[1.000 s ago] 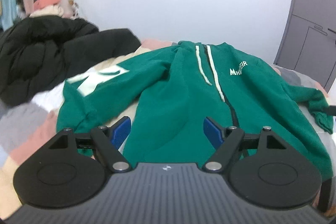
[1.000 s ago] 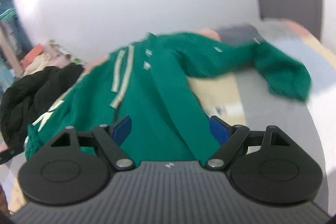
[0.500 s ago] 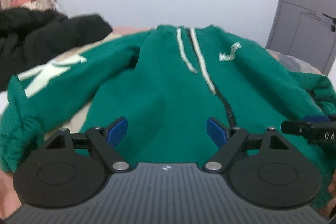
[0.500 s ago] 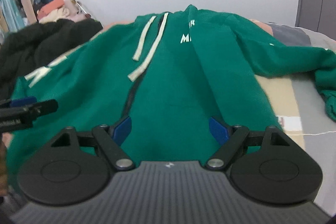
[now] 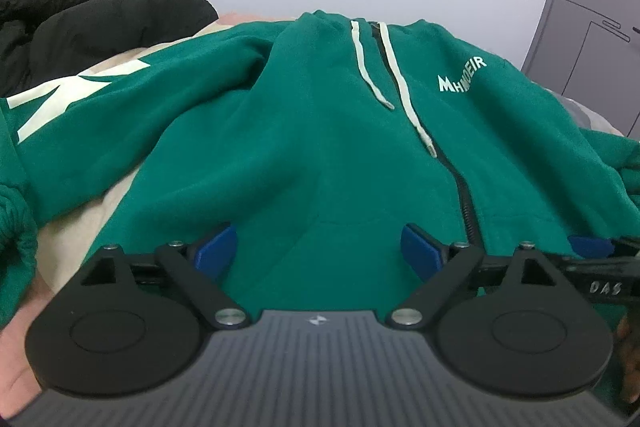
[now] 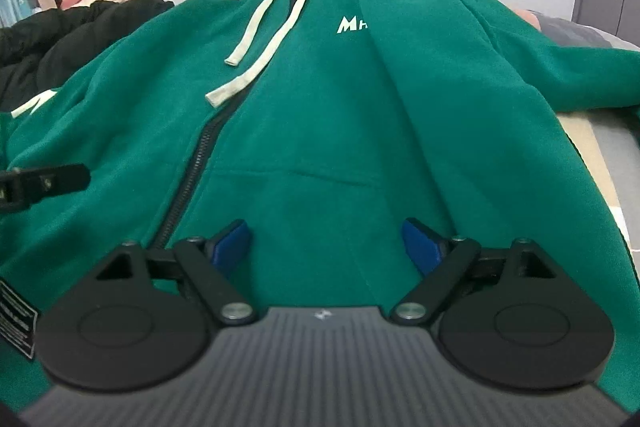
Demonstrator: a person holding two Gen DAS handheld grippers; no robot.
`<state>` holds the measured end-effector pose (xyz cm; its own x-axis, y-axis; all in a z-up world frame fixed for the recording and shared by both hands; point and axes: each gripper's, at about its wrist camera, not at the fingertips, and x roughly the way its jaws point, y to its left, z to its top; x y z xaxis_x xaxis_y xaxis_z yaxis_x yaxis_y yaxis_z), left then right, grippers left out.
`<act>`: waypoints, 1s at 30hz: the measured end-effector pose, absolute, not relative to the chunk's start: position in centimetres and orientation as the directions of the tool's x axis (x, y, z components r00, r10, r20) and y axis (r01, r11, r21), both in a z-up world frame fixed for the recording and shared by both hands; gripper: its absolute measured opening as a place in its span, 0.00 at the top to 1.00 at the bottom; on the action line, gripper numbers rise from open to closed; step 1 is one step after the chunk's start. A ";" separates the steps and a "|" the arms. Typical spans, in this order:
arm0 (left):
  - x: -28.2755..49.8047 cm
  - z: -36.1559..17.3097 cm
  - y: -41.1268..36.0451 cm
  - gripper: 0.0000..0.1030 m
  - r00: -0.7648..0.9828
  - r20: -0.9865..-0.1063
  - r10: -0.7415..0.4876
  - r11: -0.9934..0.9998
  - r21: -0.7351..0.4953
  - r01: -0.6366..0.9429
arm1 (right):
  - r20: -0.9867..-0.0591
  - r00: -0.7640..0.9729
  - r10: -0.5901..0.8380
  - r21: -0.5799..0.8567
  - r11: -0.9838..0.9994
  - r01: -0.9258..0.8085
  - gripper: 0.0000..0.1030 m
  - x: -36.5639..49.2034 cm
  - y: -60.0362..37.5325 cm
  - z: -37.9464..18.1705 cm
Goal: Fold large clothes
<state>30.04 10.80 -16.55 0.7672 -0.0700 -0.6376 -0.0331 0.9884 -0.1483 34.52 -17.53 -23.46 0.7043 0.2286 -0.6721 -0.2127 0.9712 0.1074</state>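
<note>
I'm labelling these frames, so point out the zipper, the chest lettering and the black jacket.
zipper (image 5: 464, 195), left wrist view, on its dark teeth.
chest lettering (image 5: 460, 75), left wrist view, mid-word.
black jacket (image 5: 100, 15), left wrist view, on its bunched bulk.

One green hoodie (image 5: 320, 131) lies spread near, with two pale drawstrings (image 5: 404, 87) and one dark zipper (image 6: 192, 171). One black jacket (image 5: 92, 23) sits far left. Two grippers: left gripper (image 5: 318, 251), right gripper (image 6: 326, 245).

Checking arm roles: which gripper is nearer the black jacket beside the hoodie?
Left. The left gripper hovers over the hoodie half beside the black jacket; the right gripper works the far half.
</note>
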 end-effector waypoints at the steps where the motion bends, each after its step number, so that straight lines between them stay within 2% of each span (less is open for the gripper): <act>1: 30.1 -16.6 10.8 0.10 0.765 -0.640 -0.073 0.988 -0.151 -0.032 | -0.673 0.703 0.232 0.117 0.971 -0.208 0.19 34.5 -17.7 -23.2; 6: 29.7 -16.9 10.8 0.09 0.754 -0.653 -0.073 0.986 -0.163 -0.046 | -0.600 0.755 0.264 0.236 0.960 -0.148 0.19 34.0 -19.9 -20.8; 11: 29.5 -16.8 10.9 0.05 0.747 -0.659 -0.089 0.981 -0.189 -0.050 | -0.505 0.840 0.202 0.256 0.963 -0.077 0.19 33.8 -23.0 -18.5; 16: 29.2 -16.7 11.0 0.03 0.750 -0.654 -0.098 0.978 -0.203 -0.048 | -0.502 0.858 0.108 0.363 0.927 0.095 0.18 34.9 -28.6 -18.4; 19: 28.9 -16.6 10.9 0.03 0.754 -0.647 -0.111 0.977 -0.211 -0.037 | -0.536 0.836 0.120 0.476 0.860 0.182 0.18 36.3 -31.9 -19.2; 23: 28.5 -16.6 10.6 0.03 0.757 -0.646 -0.097 0.980 -0.196 -0.042 | -0.518 0.850 0.097 0.570 0.780 0.259 0.18 38.1 -36.0 -19.7; 30: 28.8 -16.6 11.4 0.03 0.760 -0.641 -0.107 0.966 -0.249 -0.074 | -0.475 0.877 0.065 0.774 0.505 0.382 0.18 38.7 -45.2 -22.7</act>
<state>28.78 11.41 -16.61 0.7602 -0.1075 -0.6407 -0.0736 0.9656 -0.2493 38.67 -45.16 -22.69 0.8774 0.0649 -0.4754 0.3819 0.5052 0.7739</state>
